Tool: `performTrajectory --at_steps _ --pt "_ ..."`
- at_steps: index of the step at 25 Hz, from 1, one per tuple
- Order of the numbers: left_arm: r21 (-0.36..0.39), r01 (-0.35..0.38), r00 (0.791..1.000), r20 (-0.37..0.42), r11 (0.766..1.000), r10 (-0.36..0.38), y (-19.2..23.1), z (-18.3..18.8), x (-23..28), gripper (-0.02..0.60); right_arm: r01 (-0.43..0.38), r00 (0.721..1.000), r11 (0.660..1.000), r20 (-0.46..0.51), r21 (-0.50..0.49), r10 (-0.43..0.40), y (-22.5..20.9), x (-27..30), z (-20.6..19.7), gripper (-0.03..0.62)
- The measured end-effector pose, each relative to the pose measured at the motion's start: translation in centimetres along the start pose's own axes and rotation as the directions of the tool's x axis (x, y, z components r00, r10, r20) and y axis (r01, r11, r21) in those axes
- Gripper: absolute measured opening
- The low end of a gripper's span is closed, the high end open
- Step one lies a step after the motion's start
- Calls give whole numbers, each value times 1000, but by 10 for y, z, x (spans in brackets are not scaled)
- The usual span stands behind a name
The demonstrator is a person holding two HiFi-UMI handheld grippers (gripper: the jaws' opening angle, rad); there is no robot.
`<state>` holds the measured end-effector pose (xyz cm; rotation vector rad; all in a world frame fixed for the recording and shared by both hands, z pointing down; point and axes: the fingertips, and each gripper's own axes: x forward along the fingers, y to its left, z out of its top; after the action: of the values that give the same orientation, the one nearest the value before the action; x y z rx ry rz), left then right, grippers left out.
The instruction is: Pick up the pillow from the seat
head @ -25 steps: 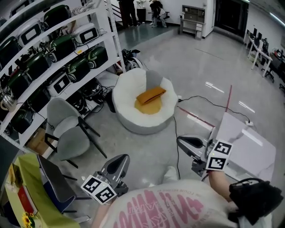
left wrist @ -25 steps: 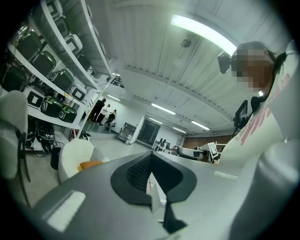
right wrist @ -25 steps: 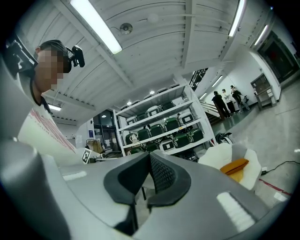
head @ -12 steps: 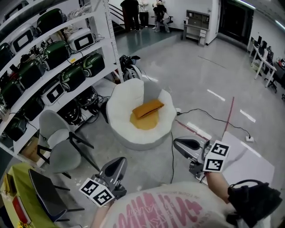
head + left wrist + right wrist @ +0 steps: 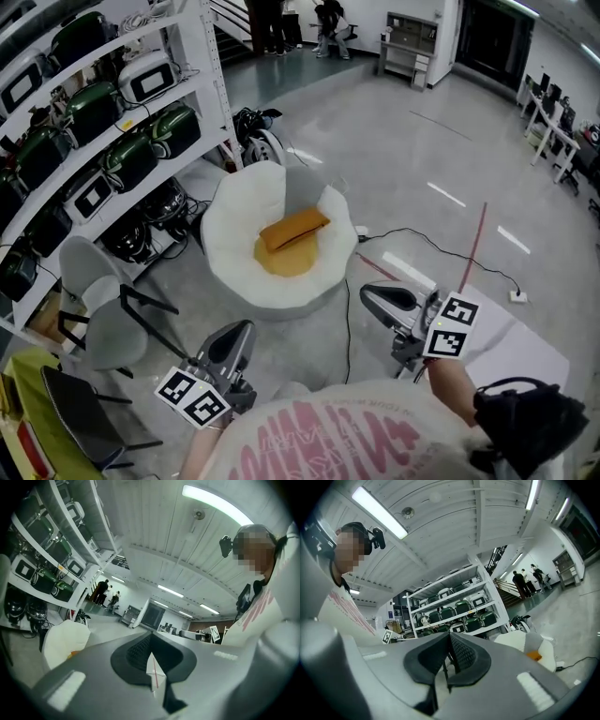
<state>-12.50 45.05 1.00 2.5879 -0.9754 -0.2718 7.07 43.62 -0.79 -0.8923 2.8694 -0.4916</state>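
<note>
Pillow [image 5: 293,228]: orange, lying across middle of round white seat [image 5: 228,208], well ahead of both grippers

Left gripper [image 5: 234,339], right gripper [image 5: 382,300]: fingers clenched, nothing between

Step in hand, judged: approach. Spread fingers before contact, pinch near long edge, lift clear of seat rim

free: floor [image 5: 441,178] open up to seat [image 5: 225,211] near edge | obstacles: cable [image 5: 348,319] along seat's right edge; chair [image 5: 111,333], shelving [image 5: 203,66] crowd its left

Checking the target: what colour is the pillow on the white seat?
The pillow is orange; the head view shows it best.
</note>
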Motion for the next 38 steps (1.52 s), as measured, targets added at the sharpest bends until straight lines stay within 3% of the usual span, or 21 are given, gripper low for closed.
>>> performTrajectory --at_steps 8,15,28,35,38 --pt "-7 2 998 -66 1000 -2 32 -1 36 14 5 1000 999 -19 41 -4 -40 30 -1 5" --pt "7 5 995 -95 1000 -5 90 27 79 14 53 999 995 1 90 -54 -87 67 19 5" --pt "30 64 995 -83 998 -61 202 95 129 14 59 998 998 -1 -1 -59 -141 185 71 5" --pt "52 81 989 -132 995 -74 256 104 138 14 136 990 991 40 15 -136 -170 229 75 5" --pt "-3 57 988 -146 998 -57 276 105 145 14 192 980 980 37 61 -194 -183 237 70 6"
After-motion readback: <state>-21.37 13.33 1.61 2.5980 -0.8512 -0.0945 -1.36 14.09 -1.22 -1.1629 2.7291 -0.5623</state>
